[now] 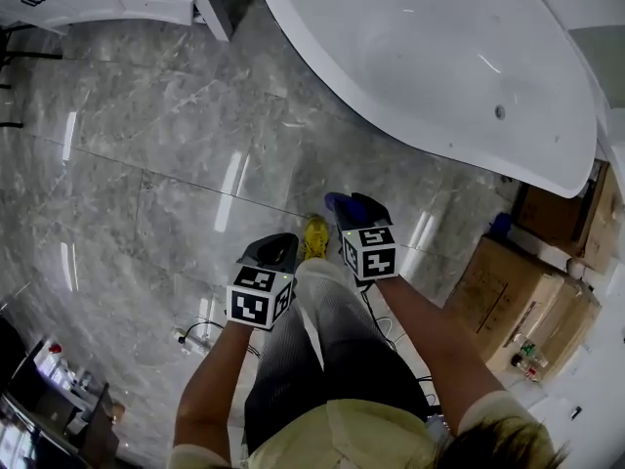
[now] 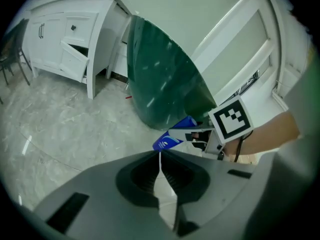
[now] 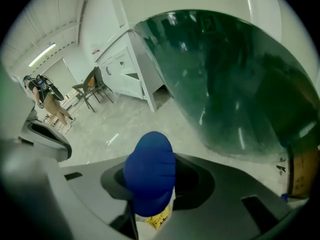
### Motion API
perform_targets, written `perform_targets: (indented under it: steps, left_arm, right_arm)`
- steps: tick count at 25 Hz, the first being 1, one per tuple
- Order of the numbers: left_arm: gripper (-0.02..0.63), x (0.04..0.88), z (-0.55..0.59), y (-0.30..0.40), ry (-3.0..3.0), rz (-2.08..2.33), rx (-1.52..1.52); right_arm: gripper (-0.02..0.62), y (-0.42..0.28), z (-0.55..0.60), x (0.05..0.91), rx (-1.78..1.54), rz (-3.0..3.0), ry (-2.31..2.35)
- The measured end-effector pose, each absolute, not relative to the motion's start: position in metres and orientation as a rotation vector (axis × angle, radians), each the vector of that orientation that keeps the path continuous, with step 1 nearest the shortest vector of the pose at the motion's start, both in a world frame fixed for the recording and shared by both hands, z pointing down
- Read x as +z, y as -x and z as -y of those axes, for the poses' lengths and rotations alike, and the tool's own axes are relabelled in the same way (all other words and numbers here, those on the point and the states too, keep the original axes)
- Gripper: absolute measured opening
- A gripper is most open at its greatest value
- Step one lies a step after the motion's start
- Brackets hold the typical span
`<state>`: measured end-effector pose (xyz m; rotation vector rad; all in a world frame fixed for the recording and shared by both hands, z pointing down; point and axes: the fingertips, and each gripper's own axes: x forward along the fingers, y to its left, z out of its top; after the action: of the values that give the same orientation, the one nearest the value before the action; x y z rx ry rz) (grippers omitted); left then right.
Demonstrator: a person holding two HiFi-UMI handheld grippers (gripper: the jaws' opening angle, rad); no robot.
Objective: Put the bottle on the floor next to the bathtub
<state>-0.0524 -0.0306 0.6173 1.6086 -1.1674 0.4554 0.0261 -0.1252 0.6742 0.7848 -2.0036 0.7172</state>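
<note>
**Right gripper** [image 1: 357,213]: closed on the bottle [image 3: 149,171]. Blue cap toward the camera, pale body with yellow print between the pads.

**Left gripper** [image 2: 161,170]: jaws drawn together to a slit, nothing between them. Held just beside the right one.

**Location of bottle:** in the air above the grey marble floor [image 1: 166,154], near the outer wall of the bathtub [image 1: 430,47]. Not yet set down.

**Progress, as judged:** pickup and carry toward the tub apparently done. Left to do:
- lowering beside the tub
- standing the bottle on the floor
- release

**Containers:**
- Bathtub: nothing visible inside but a small fitting [image 1: 500,111].
- Cardboard boxes [image 1: 513,296]: closed, contents unseen. A few small bottles [image 1: 527,358] on top.
- White cabinet [image 2: 65,39]: one front panel ajar, interior dark.
</note>
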Motion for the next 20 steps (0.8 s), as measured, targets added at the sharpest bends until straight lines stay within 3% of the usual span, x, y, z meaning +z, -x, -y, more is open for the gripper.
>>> perform_targets:
  steps: [20]
  left_arm:
    - [0.064,0.804,0.040,0.066,-1.576,1.165,0.549]
  right_arm:
    - [0.169,-0.019,0.166,0.868,0.575,1.929,-0.840]
